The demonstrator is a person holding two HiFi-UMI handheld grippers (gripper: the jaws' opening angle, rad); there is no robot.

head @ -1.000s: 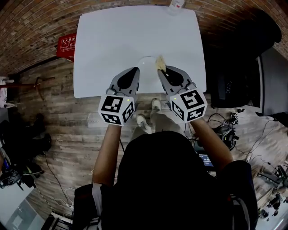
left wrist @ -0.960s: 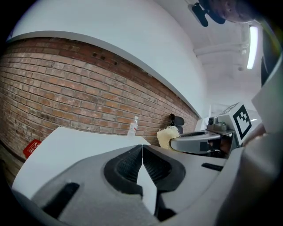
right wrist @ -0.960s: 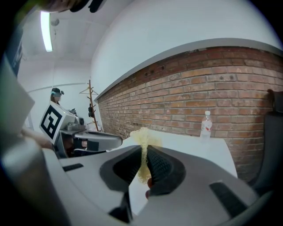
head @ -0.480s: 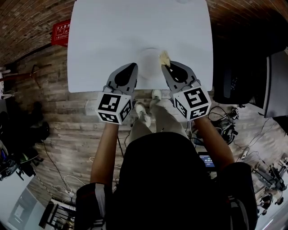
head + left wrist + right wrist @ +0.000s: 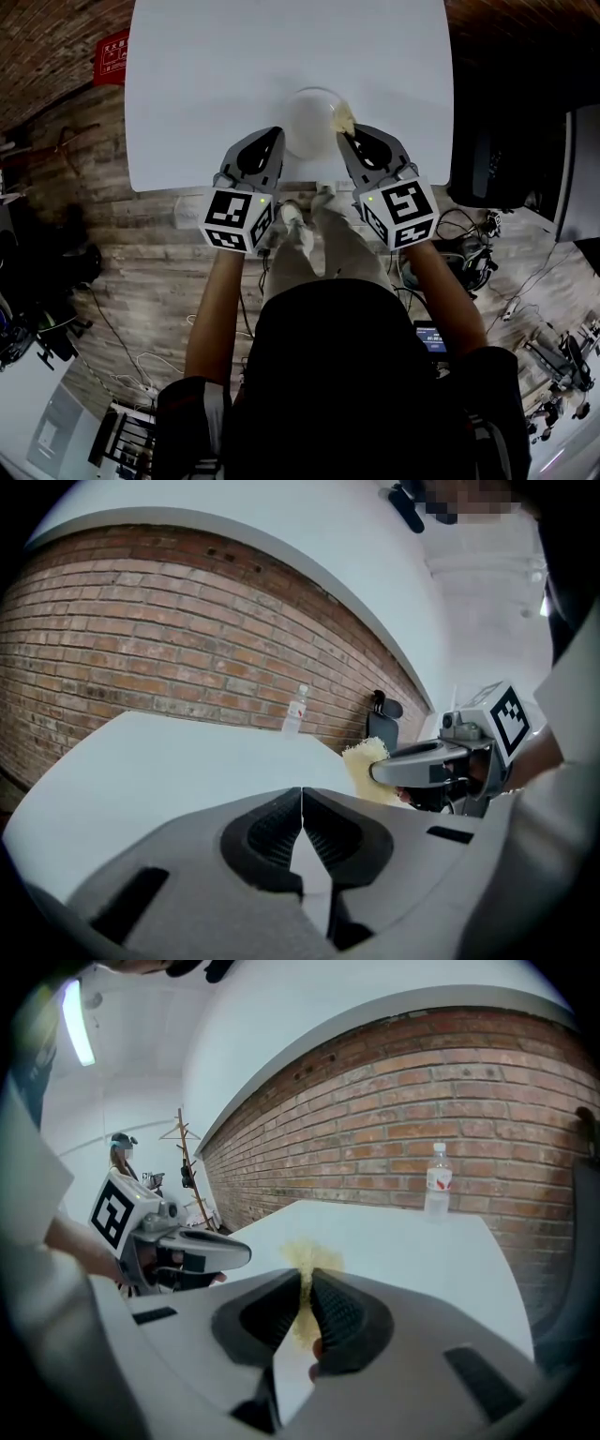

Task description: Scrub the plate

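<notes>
A white plate [image 5: 305,117] lies near the front edge of the white table [image 5: 234,75]. My left gripper [image 5: 278,135] hangs at the plate's left rim, jaws shut with nothing seen between them; its own view shows the pads [image 5: 323,829] pressed together. My right gripper [image 5: 346,132] is at the plate's right rim, shut on a yellow sponge [image 5: 342,117]. The sponge [image 5: 305,1260] sticks out past the tips of the right gripper [image 5: 307,1283]. From the left gripper view the sponge [image 5: 364,766] shows to the right. Whether either gripper touches the plate I cannot tell.
A clear water bottle [image 5: 437,1183] stands at the table's far edge before a brick wall. A black chair [image 5: 497,141] is to the right of the table, and a red box [image 5: 111,54] lies on the floor at the far left. The person's feet [image 5: 295,230] are below the front edge.
Both grippers have sunk toward the table and now sit lower at the plate's two sides. The sponge stays gripped in the right one; the left stays shut.
</notes>
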